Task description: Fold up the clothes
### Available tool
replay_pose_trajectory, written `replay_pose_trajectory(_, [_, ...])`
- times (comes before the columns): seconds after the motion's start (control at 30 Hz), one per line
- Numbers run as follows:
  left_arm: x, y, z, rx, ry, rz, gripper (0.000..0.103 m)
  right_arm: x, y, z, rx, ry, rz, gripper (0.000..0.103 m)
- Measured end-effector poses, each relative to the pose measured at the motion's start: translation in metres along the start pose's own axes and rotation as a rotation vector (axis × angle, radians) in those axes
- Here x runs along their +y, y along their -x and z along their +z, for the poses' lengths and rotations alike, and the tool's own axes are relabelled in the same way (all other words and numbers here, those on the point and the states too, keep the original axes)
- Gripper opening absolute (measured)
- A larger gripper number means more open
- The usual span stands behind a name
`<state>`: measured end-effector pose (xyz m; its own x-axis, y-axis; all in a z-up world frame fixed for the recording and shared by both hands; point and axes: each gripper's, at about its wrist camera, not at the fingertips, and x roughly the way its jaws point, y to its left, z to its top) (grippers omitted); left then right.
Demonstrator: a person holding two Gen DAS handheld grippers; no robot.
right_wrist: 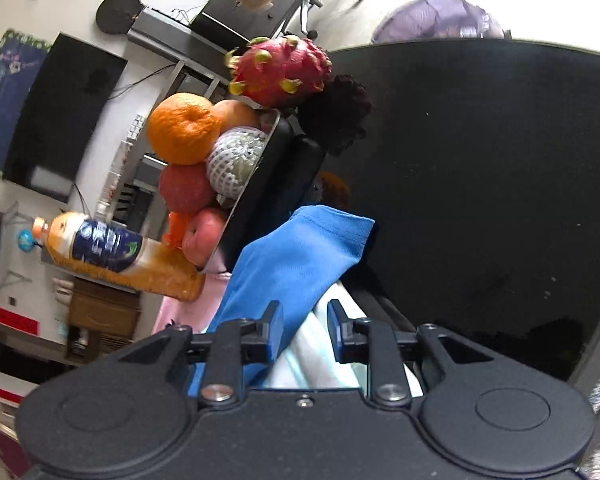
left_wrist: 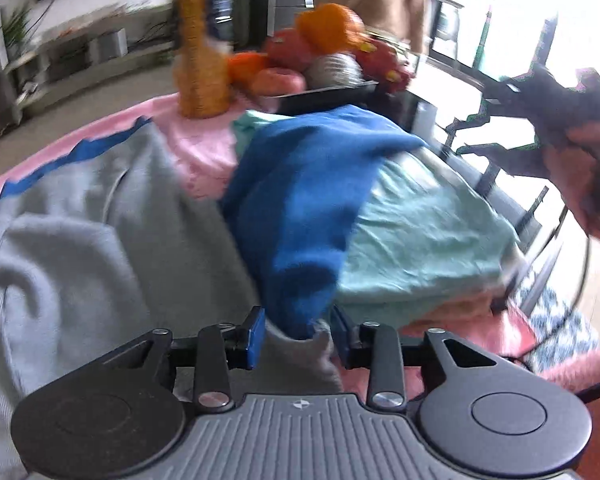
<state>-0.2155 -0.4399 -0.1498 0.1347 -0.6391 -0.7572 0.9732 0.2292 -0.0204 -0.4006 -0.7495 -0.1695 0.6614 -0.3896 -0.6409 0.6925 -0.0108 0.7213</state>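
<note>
Blue garment point(left_wrist: 300, 200) lies draped over a mint-green cloth point(left_wrist: 420, 232) on the pink-covered surface point(left_wrist: 204, 148), its near end running down between the left gripper's point(left_wrist: 298, 338) fingers, which stand apart around the fabric without clearly pinching it. Grey clothing point(left_wrist: 100, 220) crowds the left; the juice bottle point(left_wrist: 200, 60) and fruit tray point(left_wrist: 324, 94) hem in the far edge. Right gripper point(right_wrist: 304, 330), fingers apart, straddles blue and pale cloth, with bare dark surface point(right_wrist: 480, 180) beside it.
</note>
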Motion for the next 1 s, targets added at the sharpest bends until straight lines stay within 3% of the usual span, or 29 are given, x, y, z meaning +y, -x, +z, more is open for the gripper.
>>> replay_pose_trajectory(0.13, [-0.018, -0.014, 0.0, 0.02, -0.107, 0.062, 0.037, -0.012, -0.019, 0.011, 0.012, -0.054, -0.009, 0.025])
replay_pose_trajectory(0.17, [-0.022, -0.018, 0.0, 0.027, -0.132, 0.086, 0.035, -0.015, -0.024, 0.013, 0.016, -0.067, -0.012, 0.025])
replay_pose_trajectory(0.2, [-0.023, -0.021, -0.001, 0.031, -0.144, 0.102, 0.025, -0.017, -0.028, 0.016, 0.019, -0.08, -0.014, 0.025])
replay_pose_trajectory(0.43, [-0.015, -0.018, 0.004, 0.018, -0.138, 0.106, 0.011, -0.033, -0.059, 0.032, 0.02, -0.151, -0.044, 0.025])
replay_pose_trajectory(0.57, [-0.006, -0.016, 0.006, 0.027, -0.107, 0.101, 0.01, -0.02, -0.067, 0.037, -0.07, -0.02, -0.152, 0.024])
replay_pose_trajectory(0.73, [-0.01, -0.018, 0.005, 0.027, -0.123, 0.102, 0.01, 0.003, -0.08, 0.036, -0.069, 0.129, -0.224, 0.022])
replay_pose_trajectory(0.77, [-0.011, -0.018, 0.004, 0.025, -0.133, 0.105, 0.01, 0.008, -0.084, 0.035, -0.067, 0.171, -0.246, 0.02])
replay_pose_trajectory(0.83, [-0.012, -0.016, 0.003, 0.02, -0.15, 0.108, 0.01, 0.019, -0.09, 0.03, -0.068, 0.262, -0.301, 0.003])
replay_pose_trajectory(0.9, [-0.011, -0.013, 0.003, 0.014, -0.166, 0.11, 0.009, 0.025, -0.092, 0.025, -0.079, 0.325, -0.343, 0.003])
replay_pose_trajectory(1.0, [-0.006, -0.004, 0.004, -0.007, -0.186, 0.107, 0.009, 0.035, -0.072, 0.031, -0.172, 0.327, -0.322, 0.003])
